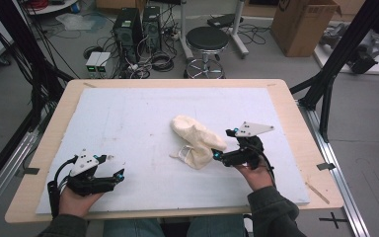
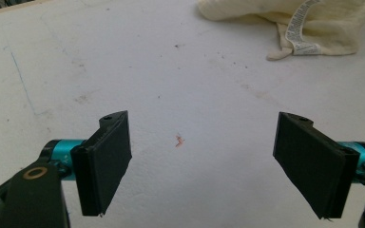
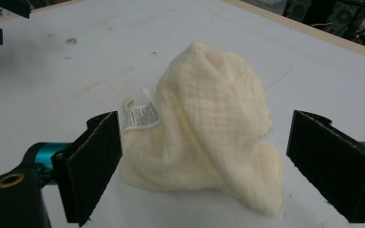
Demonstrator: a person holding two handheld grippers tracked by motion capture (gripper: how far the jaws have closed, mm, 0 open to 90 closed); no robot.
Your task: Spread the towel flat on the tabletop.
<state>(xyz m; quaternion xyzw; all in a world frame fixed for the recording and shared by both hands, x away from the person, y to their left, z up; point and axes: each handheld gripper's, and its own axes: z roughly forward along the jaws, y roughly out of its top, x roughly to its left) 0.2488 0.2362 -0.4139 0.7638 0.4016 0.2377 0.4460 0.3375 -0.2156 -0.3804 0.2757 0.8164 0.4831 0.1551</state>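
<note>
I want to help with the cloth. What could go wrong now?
The cloth lies bunched in a heap, so the open right gripper might pinch several layers at once, or only its label. The left gripper is open and far from the cloth, so a one-sided pull could drag it across the mat.

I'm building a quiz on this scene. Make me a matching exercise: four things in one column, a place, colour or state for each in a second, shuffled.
1. cream cloth
2. left gripper
3. round stool
4. care label

a. black, on the floor beyond the table
b. white with print, on the cloth's edge
c. open, over bare board
d. crumpled, before the right gripper

Pairs: 1-d, 2-c, 3-a, 4-b
</note>
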